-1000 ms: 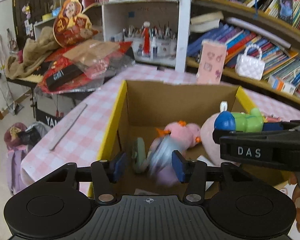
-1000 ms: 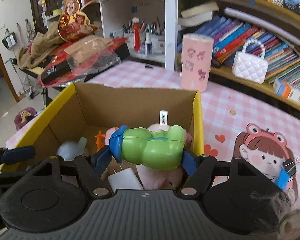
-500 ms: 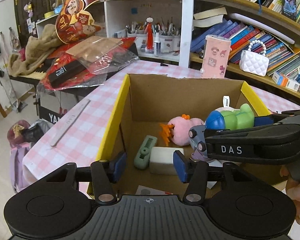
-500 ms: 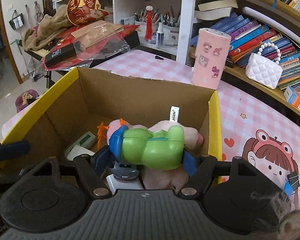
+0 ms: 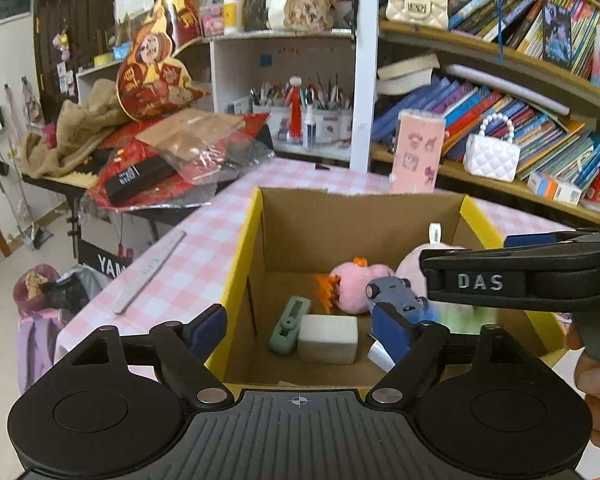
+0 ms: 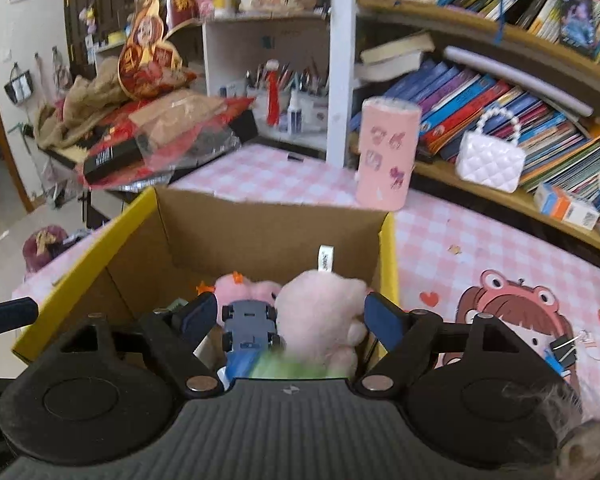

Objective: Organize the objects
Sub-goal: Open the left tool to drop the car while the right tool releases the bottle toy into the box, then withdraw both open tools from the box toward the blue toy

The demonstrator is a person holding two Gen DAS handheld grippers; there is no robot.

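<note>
While both claws hung over the yellow-rimmed cardboard box (image 5: 244, 248), I logged its contents. Left gripper (image 5: 298, 326): spread wide, pinching nothing, poised above the box's near edge. Right gripper (image 6: 288, 316): likewise spread and empty. Green toy (image 6: 288, 368): a blurred green-and-blue shape low inside the box, directly below the right claw's open fingers; I judged it loose and dropping in, which fits the open fingers. Inside the box, on its floor: white block (image 5: 328, 338), sage-green comb-like piece (image 5: 290, 330) touching the block's left side, toy car (image 5: 394, 294) on its back, small pink plush (image 5: 358, 286), larger pink plush (image 6: 320, 308) against the right wall. The box sat on a pink checked tablecloth (image 5: 172, 280). Left of the box, a ruler (image 5: 150, 270); behind it, a pink canister (image 6: 386, 156) and crowded bookshelves (image 5: 520, 112).
</note>
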